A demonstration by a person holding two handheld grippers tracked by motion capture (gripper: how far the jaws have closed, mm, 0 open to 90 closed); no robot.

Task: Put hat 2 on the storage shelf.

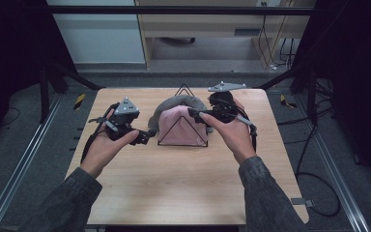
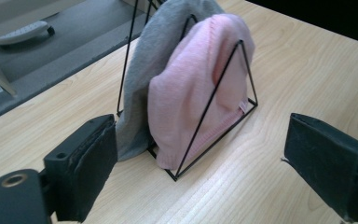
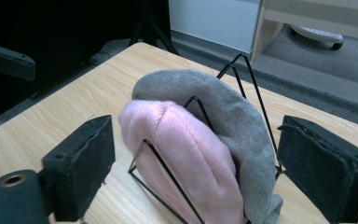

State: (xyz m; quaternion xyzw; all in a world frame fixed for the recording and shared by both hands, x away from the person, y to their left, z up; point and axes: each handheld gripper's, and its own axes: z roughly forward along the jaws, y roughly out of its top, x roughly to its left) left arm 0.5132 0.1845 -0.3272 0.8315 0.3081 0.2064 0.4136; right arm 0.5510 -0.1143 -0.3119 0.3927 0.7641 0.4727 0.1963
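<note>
From above I see a light wooden table [image 1: 183, 179] on a grey carpeted floor, dark frame rails to either side. At the middle of the table stands a black wire rack [image 1: 183, 132] of triangular loops, with a pink knit hat [image 1: 179, 126] in its near slot and a grey hat [image 1: 174, 103] just behind it. My left gripper [image 1: 144, 136] sits just to the rack's left, my right gripper [image 1: 194, 113] at its right, over the pink hat's upper edge — both held in hands with grey sleeves.

In the left gripper view, my jaws stand wide apart with nothing between the pads; the pink knit hat [image 2: 200, 84] hangs inside the front wire triangle, the grey hat [image 2: 154, 56] touching it behind.

In the right gripper view, the jaws again gape wide — they flank the pink knit hat [image 3: 186, 158] and grey hat [image 3: 233, 116] without pressing on either.
</note>
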